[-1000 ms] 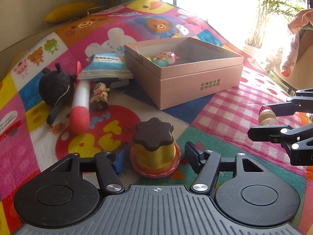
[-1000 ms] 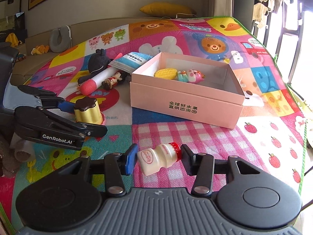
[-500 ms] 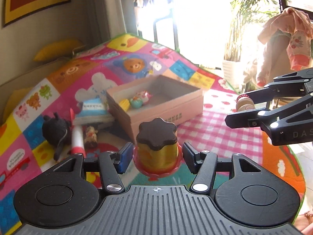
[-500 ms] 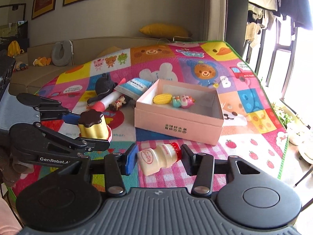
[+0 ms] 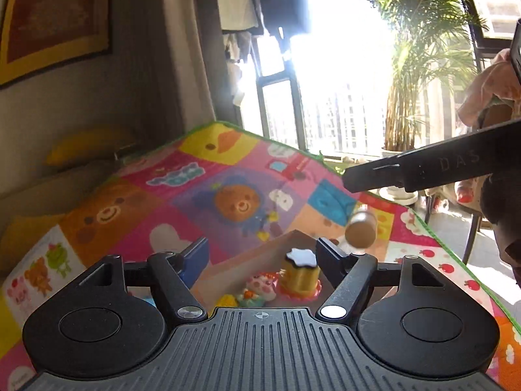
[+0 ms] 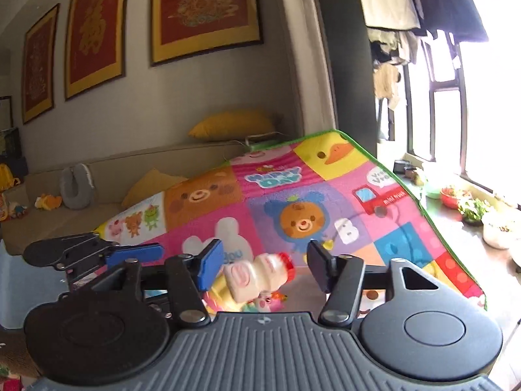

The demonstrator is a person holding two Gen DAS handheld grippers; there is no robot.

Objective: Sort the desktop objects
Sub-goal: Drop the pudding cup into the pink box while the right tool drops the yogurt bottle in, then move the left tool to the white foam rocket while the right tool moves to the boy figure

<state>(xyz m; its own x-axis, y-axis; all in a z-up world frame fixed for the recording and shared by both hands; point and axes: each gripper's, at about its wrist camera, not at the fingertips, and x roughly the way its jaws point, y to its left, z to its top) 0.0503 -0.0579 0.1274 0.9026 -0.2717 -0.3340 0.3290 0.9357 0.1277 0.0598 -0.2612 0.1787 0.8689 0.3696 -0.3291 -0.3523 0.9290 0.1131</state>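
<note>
Yellow toy jar with a dark flower-shaped lid (image 5: pixel 301 273) drops free of the opening left claw (image 5: pixel 262 257) into the pink cardboard box (image 5: pixel 228 268); the small white yoghurt bottle (image 6: pixel 257 273) slips from the opening right claw (image 6: pixel 263 264), so hold both claws over the box until they land

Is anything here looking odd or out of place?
Yes: the little bottle is loose in mid-air, tilted and blurred between the opening right tongs, above the pink box. The pudding toy already sits upright inside.
</note>
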